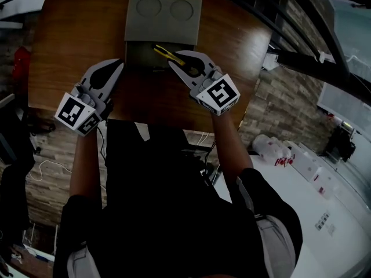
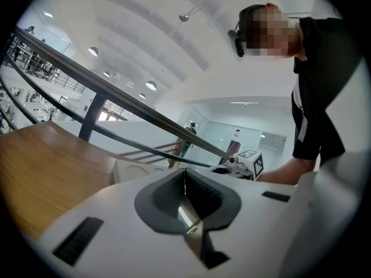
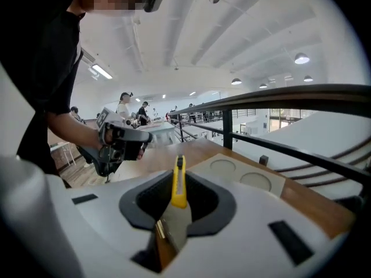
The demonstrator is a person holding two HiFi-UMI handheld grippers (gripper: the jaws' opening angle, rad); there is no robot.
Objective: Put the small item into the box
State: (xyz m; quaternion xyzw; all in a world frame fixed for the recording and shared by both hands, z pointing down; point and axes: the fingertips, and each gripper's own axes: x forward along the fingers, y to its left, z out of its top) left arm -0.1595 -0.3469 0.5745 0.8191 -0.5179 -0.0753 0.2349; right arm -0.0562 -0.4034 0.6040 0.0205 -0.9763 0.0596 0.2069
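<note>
Pinching a slim yellow utility knife [image 3: 178,184] between its white jaws, the right gripper [image 1: 174,60] holds it over the open grey box [image 1: 134,33] on a glossy wooden table [image 1: 75,33]. The left gripper [image 1: 117,63] has its jaws pressed together, empty. Only the head view shows the box's dark compartment.

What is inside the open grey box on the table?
Only a dark interior shows in the box. The yellow cutter, held by the right tongs, hangs over the opening and covers part of its bottom.
</note>
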